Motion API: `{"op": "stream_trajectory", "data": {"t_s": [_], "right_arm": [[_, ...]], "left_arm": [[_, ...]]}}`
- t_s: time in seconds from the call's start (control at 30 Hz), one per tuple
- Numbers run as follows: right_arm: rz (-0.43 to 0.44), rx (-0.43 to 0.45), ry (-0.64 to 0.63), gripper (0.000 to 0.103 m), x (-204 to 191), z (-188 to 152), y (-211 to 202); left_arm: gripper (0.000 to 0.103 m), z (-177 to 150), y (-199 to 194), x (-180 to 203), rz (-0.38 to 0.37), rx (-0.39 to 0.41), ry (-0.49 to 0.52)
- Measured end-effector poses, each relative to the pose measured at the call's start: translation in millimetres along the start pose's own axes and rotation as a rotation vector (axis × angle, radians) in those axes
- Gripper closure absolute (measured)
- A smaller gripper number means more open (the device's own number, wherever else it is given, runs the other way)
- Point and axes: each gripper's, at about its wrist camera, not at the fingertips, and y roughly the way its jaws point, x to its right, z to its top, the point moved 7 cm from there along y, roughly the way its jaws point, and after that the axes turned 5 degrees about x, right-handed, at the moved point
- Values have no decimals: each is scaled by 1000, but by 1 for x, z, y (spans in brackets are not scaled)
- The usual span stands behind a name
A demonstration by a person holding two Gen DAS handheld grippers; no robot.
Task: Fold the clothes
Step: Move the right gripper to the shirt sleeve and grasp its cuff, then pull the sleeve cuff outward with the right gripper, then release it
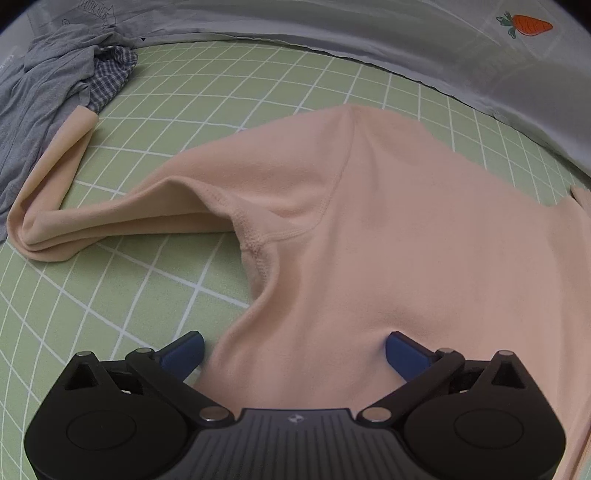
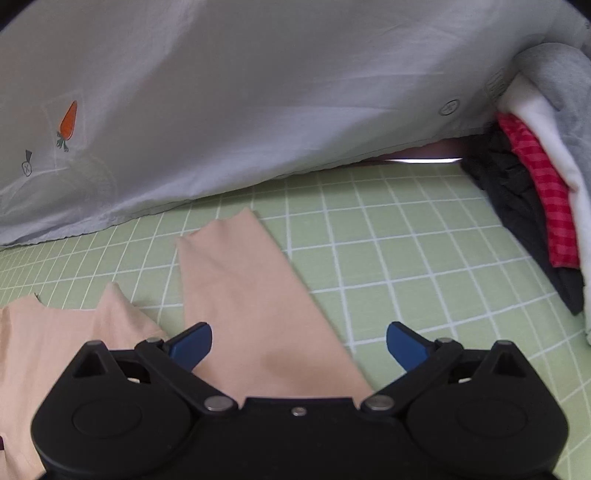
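A peach long-sleeved top (image 1: 424, 240) lies spread on the green grid sheet (image 1: 221, 88). Its left sleeve (image 1: 74, 206) runs out to the left and doubles back toward a heap of clothes. My left gripper (image 1: 295, 350) is open, its blue fingertips (image 1: 186, 350) straddling the top's side below the armpit seam. In the right wrist view the other sleeve (image 2: 251, 295) lies flat, pointing away from me. My right gripper (image 2: 299, 345) is open over that sleeve, nothing pinched between its pads.
A grey quilt (image 2: 258, 92) with a carrot print (image 1: 528, 24) borders the far side of the sheet. A grey and checked clothes heap (image 1: 74, 70) sits far left. Folded black, red, white and grey garments (image 2: 535, 192) are stacked at the right.
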Motion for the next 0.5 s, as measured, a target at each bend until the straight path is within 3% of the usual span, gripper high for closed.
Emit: {"op": "stream_trajectory", "data": {"t_s": [0.1, 0.27, 0.4, 0.5], "right_arm": [[9, -22, -33, 22, -12, -5, 12], [2, -19, -143, 41, -24, -8, 15], [1, 36, -131, 99, -18, -1, -6], [-1, 84, -105, 100, -12, 6, -26]], "left_arm": [[0, 2, 1, 2, -8, 10, 15], [0, 2, 0, 3, -4, 32, 8], [0, 4, 0, 1, 2, 42, -29], [0, 8, -4, 1, 5, 44, -66]]}}
